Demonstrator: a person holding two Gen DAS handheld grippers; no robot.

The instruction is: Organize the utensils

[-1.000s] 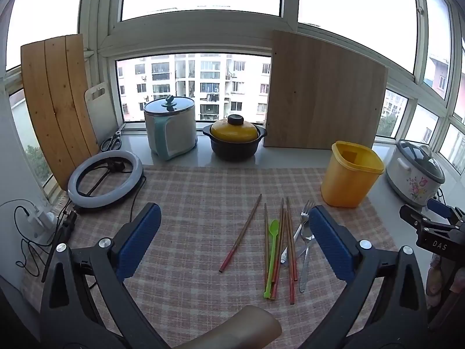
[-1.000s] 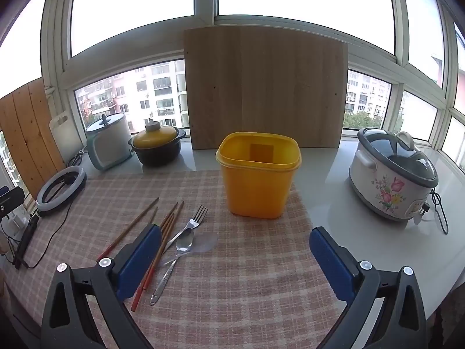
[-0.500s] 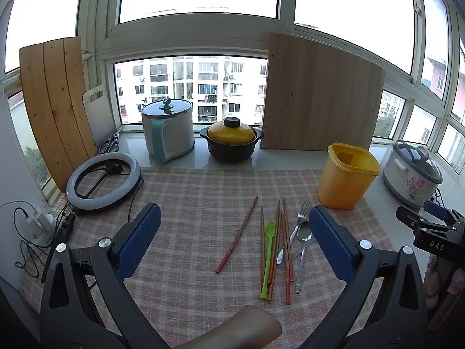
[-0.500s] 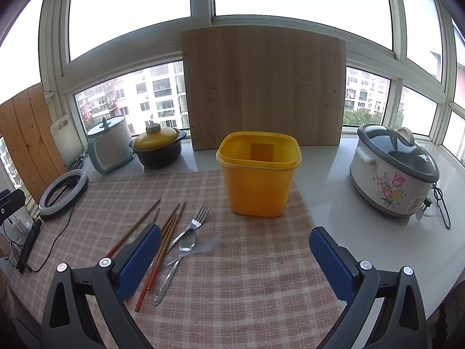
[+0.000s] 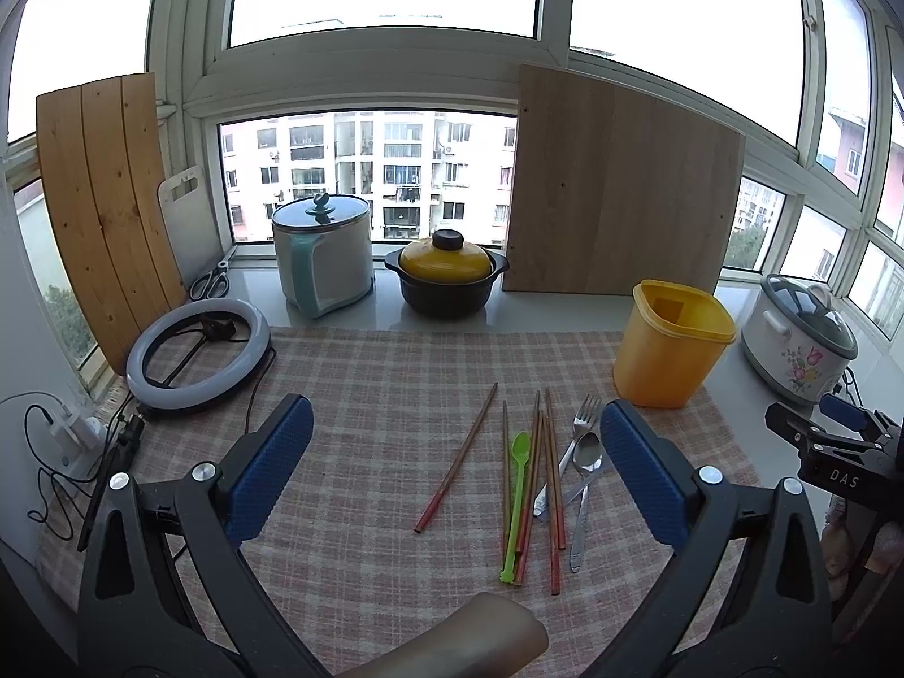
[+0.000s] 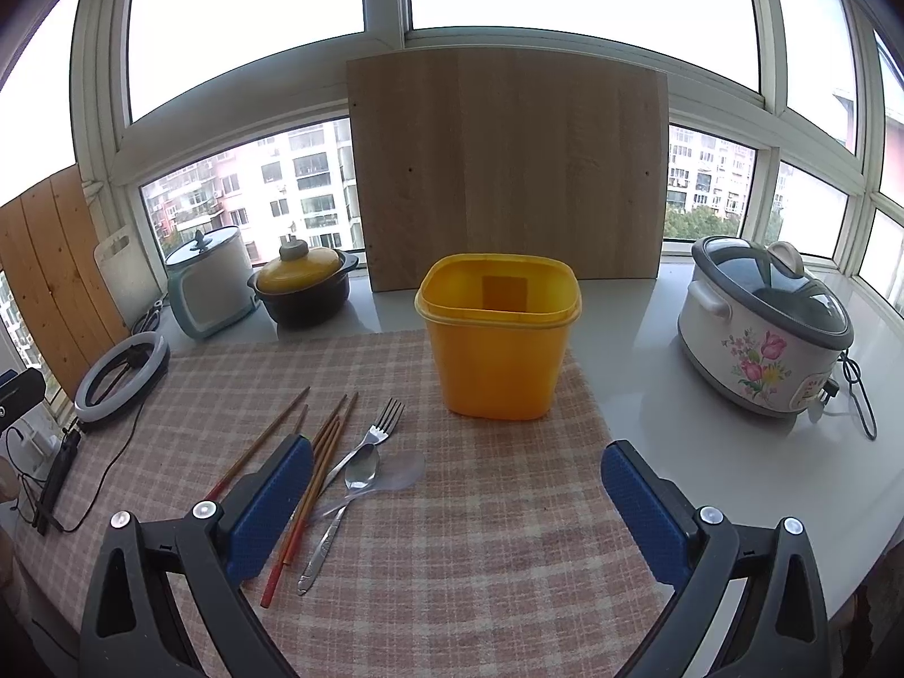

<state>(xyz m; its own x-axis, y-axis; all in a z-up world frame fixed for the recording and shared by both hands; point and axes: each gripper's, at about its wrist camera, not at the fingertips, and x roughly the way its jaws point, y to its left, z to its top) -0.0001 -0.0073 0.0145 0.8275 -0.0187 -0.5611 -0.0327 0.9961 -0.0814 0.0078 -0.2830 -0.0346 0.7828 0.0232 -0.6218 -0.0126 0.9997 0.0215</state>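
Observation:
Several utensils lie loose on the checked cloth: red-tipped chopsticks (image 5: 545,480), one stray chopstick (image 5: 456,460), a green plastic spoon (image 5: 515,500), a metal fork (image 5: 582,424), a metal spoon (image 5: 582,486) and a clear plastic spoon (image 6: 395,474). An empty yellow bin (image 5: 669,342) stands behind them to the right; it is also in the right wrist view (image 6: 497,333). My left gripper (image 5: 452,457) is open and empty above the cloth, just in front of the utensils. My right gripper (image 6: 455,494) is open and empty, in front of the bin, utensils at its left finger.
A ring light (image 5: 198,359) with cables lies at the left. A white-teal pot (image 5: 322,254), a yellow-lidded pot (image 5: 446,279) and wooden boards (image 5: 616,192) line the windowsill. A flowered rice cooker (image 6: 763,327) stands at the right. The right gripper shows in the left wrist view (image 5: 836,452).
Both grippers have drawn back and up a little, so the utensils and the bin look slightly farther away. Nothing on the cloth has moved.

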